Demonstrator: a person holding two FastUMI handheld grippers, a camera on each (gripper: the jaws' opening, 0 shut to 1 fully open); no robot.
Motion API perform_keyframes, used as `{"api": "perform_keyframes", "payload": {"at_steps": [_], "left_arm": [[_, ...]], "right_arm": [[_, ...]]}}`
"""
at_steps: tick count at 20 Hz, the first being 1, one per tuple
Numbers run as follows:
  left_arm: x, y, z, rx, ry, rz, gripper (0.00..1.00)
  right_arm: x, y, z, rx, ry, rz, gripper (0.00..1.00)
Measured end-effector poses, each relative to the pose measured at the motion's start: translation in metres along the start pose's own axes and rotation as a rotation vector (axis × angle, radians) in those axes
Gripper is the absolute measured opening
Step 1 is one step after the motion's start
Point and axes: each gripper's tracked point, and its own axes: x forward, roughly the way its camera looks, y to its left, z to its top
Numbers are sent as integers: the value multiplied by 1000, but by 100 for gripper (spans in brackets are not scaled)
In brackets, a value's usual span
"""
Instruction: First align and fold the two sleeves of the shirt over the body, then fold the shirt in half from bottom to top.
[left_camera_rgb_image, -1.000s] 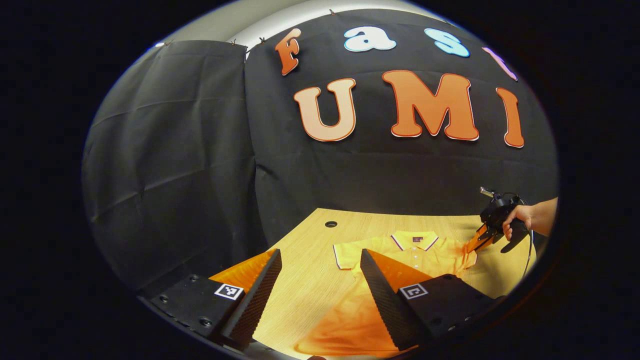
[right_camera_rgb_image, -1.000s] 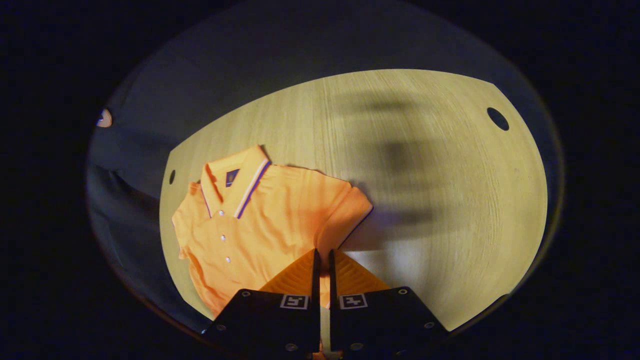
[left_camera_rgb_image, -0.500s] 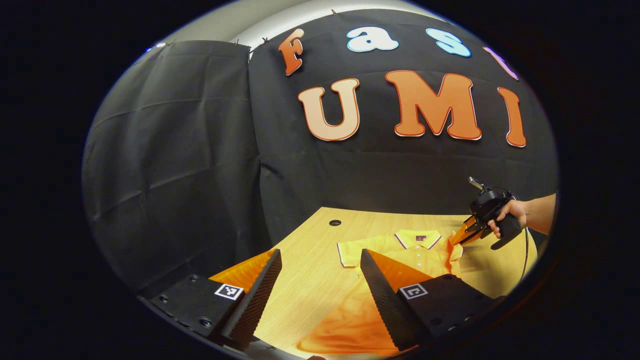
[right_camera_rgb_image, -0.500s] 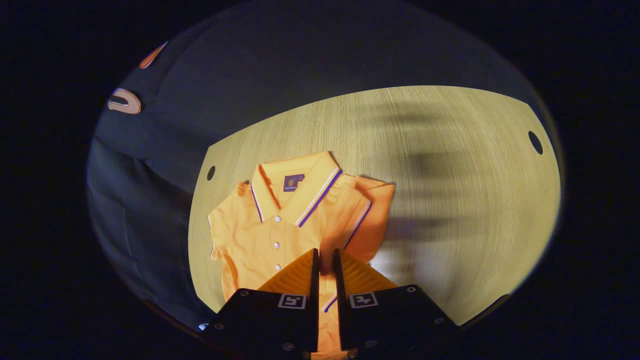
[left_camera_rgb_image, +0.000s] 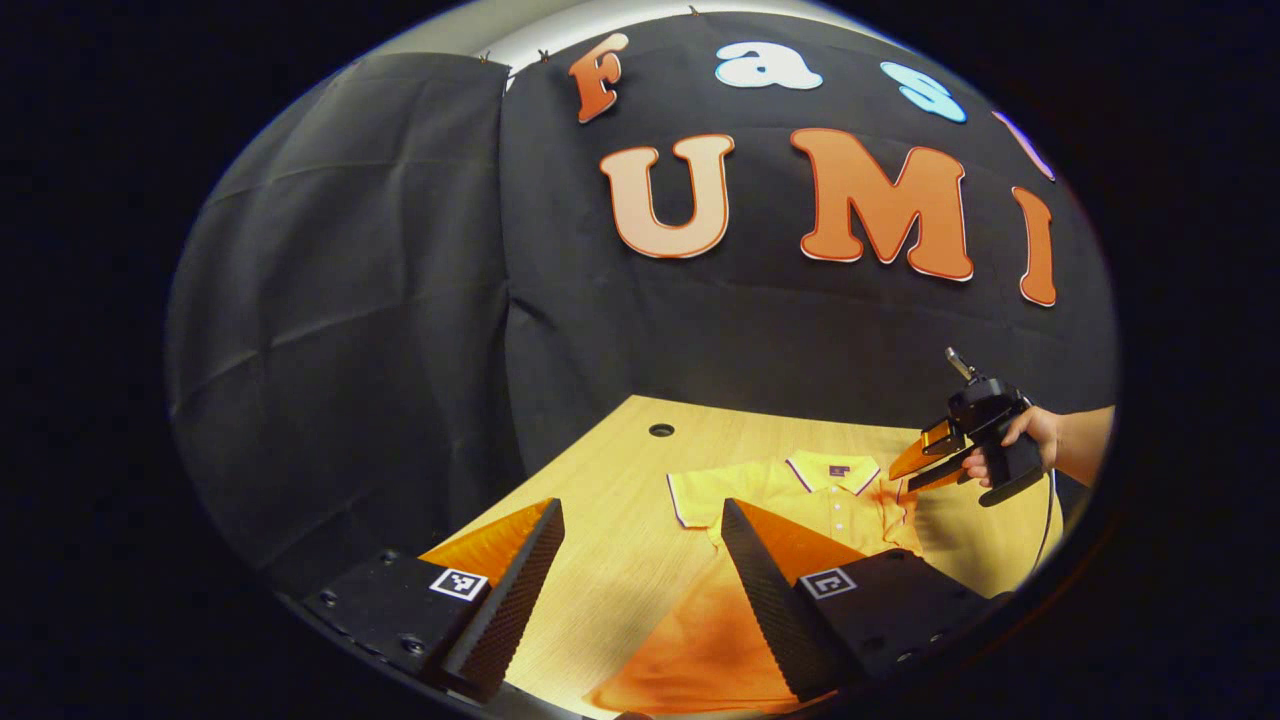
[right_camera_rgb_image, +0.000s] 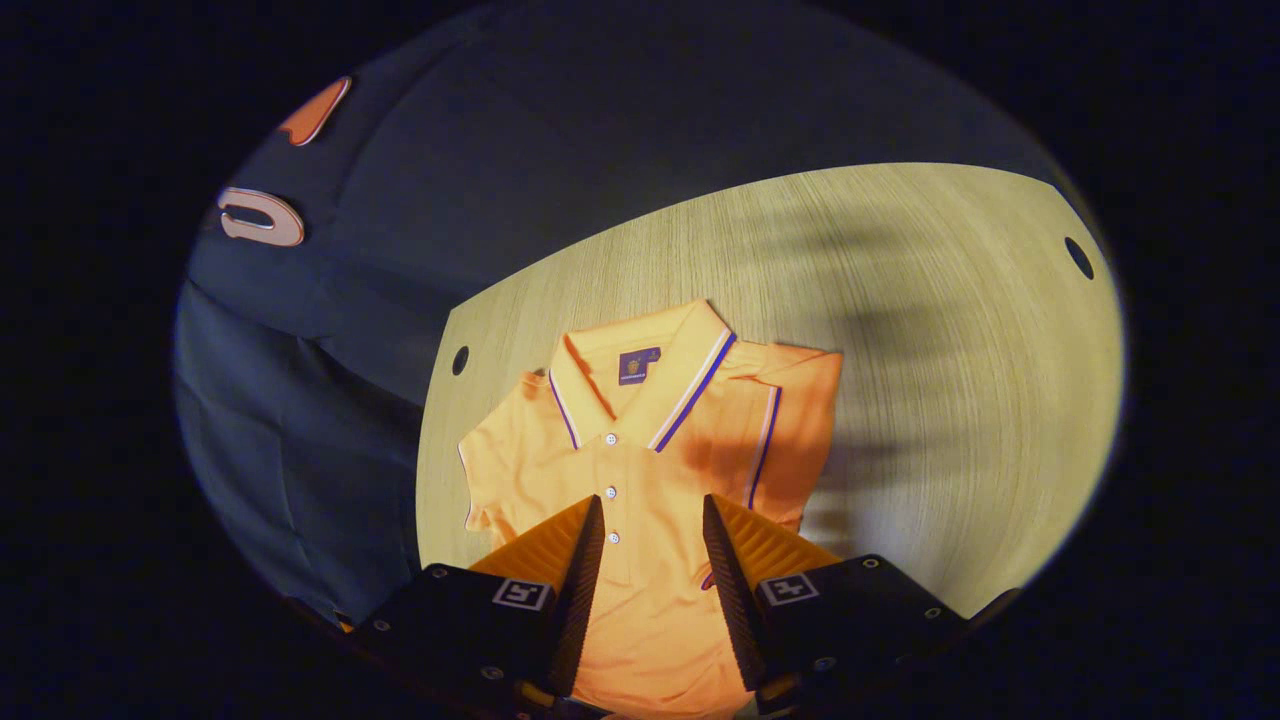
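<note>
An orange polo shirt (right_camera_rgb_image: 620, 470) lies face up on the wooden table (right_camera_rgb_image: 920, 300), collar toward the far wall. One sleeve (right_camera_rgb_image: 775, 425) is folded over the body, beside the collar. The other sleeve (right_camera_rgb_image: 480, 470) still lies spread outward. My right gripper (right_camera_rgb_image: 652, 508) hovers open over the button placket with nothing between its fingers. In the left gripper view the shirt (left_camera_rgb_image: 810, 495) lies ahead, and the right gripper (left_camera_rgb_image: 915, 465), held by a hand (left_camera_rgb_image: 1030, 435), hangs above its folded sleeve. My left gripper (left_camera_rgb_image: 640, 512) stands open above the table near the shirt's lower part.
Black cloth walls close in the table at the back and left. The table (left_camera_rgb_image: 600, 490) has round cable holes (left_camera_rgb_image: 661, 430) (right_camera_rgb_image: 460, 360) (right_camera_rgb_image: 1078, 257). Bare wood stretches beyond the folded sleeve, crossed by shadows.
The right gripper carried the sleeve over the shirt's body, then opened and let it go; the sleeve now lies folded. The left gripper has barely moved.
</note>
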Motion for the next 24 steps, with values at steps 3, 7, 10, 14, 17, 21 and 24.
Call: {"api": "perform_keyframes", "payload": {"at_steps": [3, 7, 10, 14, 17, 21, 24], "left_arm": [[45, 3, -9, -3, 53, -76, 97], [100, -2, -20, 26, 143, -190, 97], [135, -5, -26, -39, 243, -271, 99], [180, -6, -40, -60, 416, -320, 96], [213, -14, -55, -71, 563, -343, 97], [257, -28, -73, -57, 704, -353, 97], [285, -36, -95, 2, 797, -329, 95]], "right_arm": [[-18, -8, -5, -4, -62, -63, 75], [-46, -10, -15, 42, -156, -126, 86], [-67, -10, -27, 70, -217, -171, 88], [-94, -9, -50, 79, -290, -238, 90], [-110, -11, -67, 99, -339, -289, 90], [-125, -11, -99, 148, -385, -339, 91], [-136, -12, -119, 155, -423, -369, 91]]}}
